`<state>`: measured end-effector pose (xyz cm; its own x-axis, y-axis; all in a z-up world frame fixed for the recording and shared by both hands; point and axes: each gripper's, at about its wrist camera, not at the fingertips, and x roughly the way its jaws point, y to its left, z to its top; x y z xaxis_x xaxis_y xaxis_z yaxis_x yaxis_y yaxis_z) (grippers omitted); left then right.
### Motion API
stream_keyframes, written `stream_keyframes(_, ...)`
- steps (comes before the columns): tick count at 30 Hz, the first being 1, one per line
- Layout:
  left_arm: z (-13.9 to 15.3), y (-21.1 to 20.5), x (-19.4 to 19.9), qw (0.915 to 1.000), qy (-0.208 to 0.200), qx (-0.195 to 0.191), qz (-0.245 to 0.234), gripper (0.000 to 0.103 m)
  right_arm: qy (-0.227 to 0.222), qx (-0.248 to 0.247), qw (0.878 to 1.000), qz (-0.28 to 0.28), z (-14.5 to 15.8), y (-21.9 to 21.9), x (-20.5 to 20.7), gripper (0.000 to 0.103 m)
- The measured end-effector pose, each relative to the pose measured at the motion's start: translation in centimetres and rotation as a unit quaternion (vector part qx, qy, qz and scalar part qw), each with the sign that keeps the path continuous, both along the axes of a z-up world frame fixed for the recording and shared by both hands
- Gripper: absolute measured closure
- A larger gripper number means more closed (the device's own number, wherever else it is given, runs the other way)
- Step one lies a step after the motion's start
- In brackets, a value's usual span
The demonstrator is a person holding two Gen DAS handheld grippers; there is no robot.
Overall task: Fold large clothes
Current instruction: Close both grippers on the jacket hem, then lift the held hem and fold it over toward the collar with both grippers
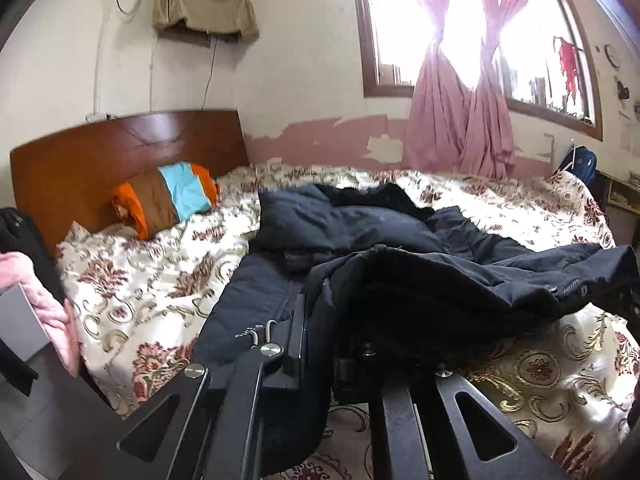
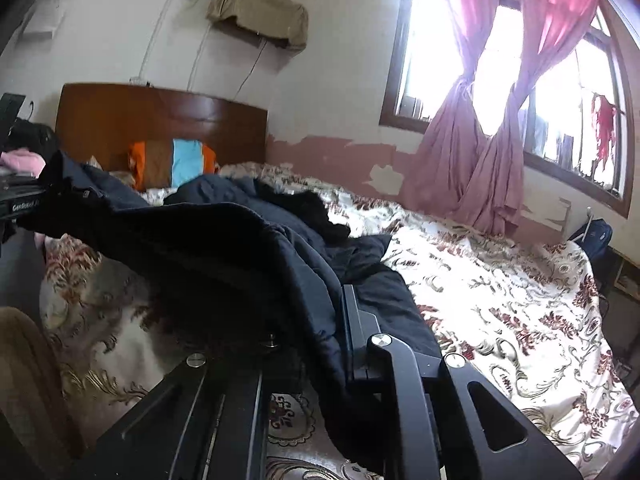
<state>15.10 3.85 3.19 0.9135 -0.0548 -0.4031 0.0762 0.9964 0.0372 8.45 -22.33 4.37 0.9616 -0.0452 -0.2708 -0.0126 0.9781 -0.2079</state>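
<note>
Dark navy jacket (image 1: 360, 224) is lying crumpled across the bed (image 1: 160, 272), its near hem hanging lifted over the bed's near edge. The left gripper (image 1: 320, 344) is pinching that hem, jaws pressed together on the fabric; the right gripper (image 2: 320, 332) is likewise clamping the hem between closed jaws. One jacket, two grippers, one striped pillow (image 1: 168, 196) at the headboard (image 1: 120, 148). Only the left wrist view is showing a pink-sleeved hand (image 1: 48, 304) at the bed's left edge. Only the right wrist view is showing the other gripper's body (image 2: 20, 200), beyond the lifted hem.
</note>
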Motion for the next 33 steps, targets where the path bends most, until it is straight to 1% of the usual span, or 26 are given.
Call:
stream_keyframes(6,2.1,0.3,-4.7,0.9994,-0.032,-0.016,0.0,0.095,-0.044,-0.011,0.999,0.01,2.2,0.2,-4.3,0.092)
stream_keyframes(8,2.6,0.4,-6.8,0.9989,-0.042,-0.021,0.003,0.095,-0.055,-0.004,0.998,0.016,2.8,0.1,-6.3,0.092)
stream_keyframes(11,3.0,0.5,-10.0,0.9975,-0.064,-0.03,0.012,0.095,-0.065,0.018,0.997,0.026,2.9,-0.1,-9.3,0.092)
stream_keyframes(17,3.7,0.7,-15.6,0.9942,-0.093,-0.049,0.023,0.095,-0.086,0.027,0.995,0.035,3.1,-0.4,-15.2,0.092)
stream_keyframes(19,4.2,0.6,-16.8,0.9935,-0.102,-0.044,0.022,0.095,-0.095,0.025,0.994,0.037,3.5,-0.4,-16.3,0.092)
stream_keyframes(21,4.9,0.4,-17.6,0.9929,-0.113,-0.031,0.023,0.095,-0.099,0.02,0.994,0.038,3.9,-0.5,-16.7,0.092)
stream_keyframes(24,5.4,0.2,-17.7,0.9926,-0.117,-0.023,0.024,0.095,-0.102,0.029,0.993,0.042,4.3,-0.7,-16.1,0.092)
stream_keyframes(29,5.9,0.5,-16.2,0.9939,-0.107,-0.019,0.02,0.095,-0.114,0.034,0.992,0.046,4.9,-0.6,-13.6,0.092)
stream_keyframes(33,6.2,0.6,-14.8,0.995,-0.099,-0.005,0.017,0.095,-0.131,0.036,0.99,0.047,5.0,-0.4,-10.6,0.092)
